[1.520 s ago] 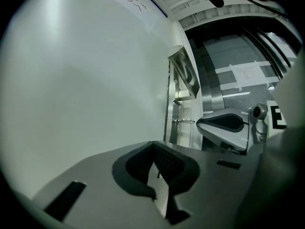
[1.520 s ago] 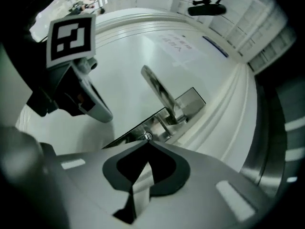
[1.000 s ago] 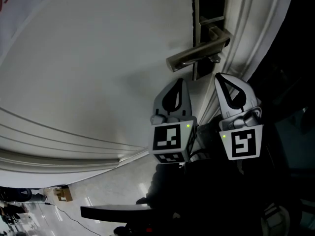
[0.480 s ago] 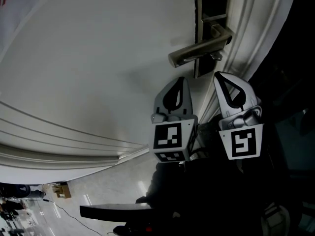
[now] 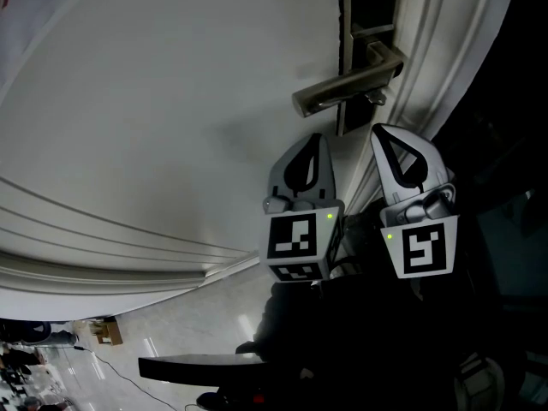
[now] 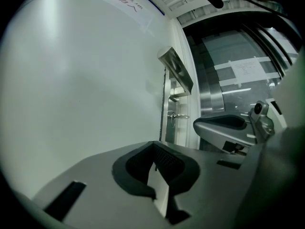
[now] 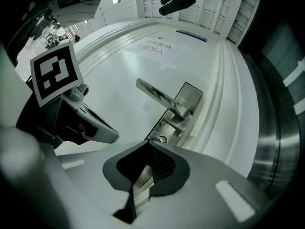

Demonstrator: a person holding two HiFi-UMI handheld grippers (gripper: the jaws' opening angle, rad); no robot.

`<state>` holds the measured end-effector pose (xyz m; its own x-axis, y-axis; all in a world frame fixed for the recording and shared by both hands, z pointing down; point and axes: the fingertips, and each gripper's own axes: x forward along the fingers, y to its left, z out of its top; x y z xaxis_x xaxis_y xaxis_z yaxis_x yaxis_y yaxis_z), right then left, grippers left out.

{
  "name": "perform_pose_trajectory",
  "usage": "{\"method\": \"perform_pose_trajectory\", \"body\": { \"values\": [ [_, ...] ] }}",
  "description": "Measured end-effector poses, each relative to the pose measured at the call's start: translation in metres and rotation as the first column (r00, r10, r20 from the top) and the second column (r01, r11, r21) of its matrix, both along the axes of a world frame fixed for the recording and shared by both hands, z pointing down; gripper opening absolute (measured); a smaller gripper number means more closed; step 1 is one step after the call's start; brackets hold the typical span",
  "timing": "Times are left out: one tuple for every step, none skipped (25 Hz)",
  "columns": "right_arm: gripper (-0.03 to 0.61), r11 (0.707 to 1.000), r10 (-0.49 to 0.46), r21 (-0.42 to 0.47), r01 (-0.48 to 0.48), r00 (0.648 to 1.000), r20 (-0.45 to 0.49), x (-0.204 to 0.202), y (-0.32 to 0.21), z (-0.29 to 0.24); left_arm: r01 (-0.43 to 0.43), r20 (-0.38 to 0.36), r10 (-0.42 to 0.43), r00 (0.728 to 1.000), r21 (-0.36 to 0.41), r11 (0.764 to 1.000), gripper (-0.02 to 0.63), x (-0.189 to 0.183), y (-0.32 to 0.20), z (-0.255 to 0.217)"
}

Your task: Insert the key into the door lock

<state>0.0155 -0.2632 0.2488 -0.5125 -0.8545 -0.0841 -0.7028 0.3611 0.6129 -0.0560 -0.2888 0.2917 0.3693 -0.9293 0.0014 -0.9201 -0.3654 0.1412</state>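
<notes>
Fingers of the left gripper (image 6: pixel 154 151) and right gripper (image 7: pixel 147 156) are pressed together and hold nothing, just on the near side of the lever handle (image 5: pixel 342 92) on the white door (image 5: pixel 171 101). What appears to be the key (image 6: pixel 177 116) already juts from the door lock (image 7: pixel 162 139) beneath the handle. Insertion looks done, and backing away is probably all that is left.

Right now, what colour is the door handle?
The door handle is a dull, brushed silver-grey metal. It shows best in the right gripper view.
</notes>
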Motion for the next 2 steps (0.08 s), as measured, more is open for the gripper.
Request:
{"method": "perform_pose_trajectory", "body": {
  "values": [
    [0.000,1.000,-0.002,0.002,0.002,1.000,-0.001,-0.0003,0.0002,-0.0004,0.001,-0.002,-0.001,1.000,-0.002,1.000,0.001,0.0001,0.0002,0.0001],
    [0.000,1.000,-0.004,0.004,0.004,1.000,-0.002,-0.0005,0.0004,-0.0008,0.001,-0.003,-0.001,1.000,-0.004,1.000,0.002,0.0002,0.0004,0.0001]
  ]
}}
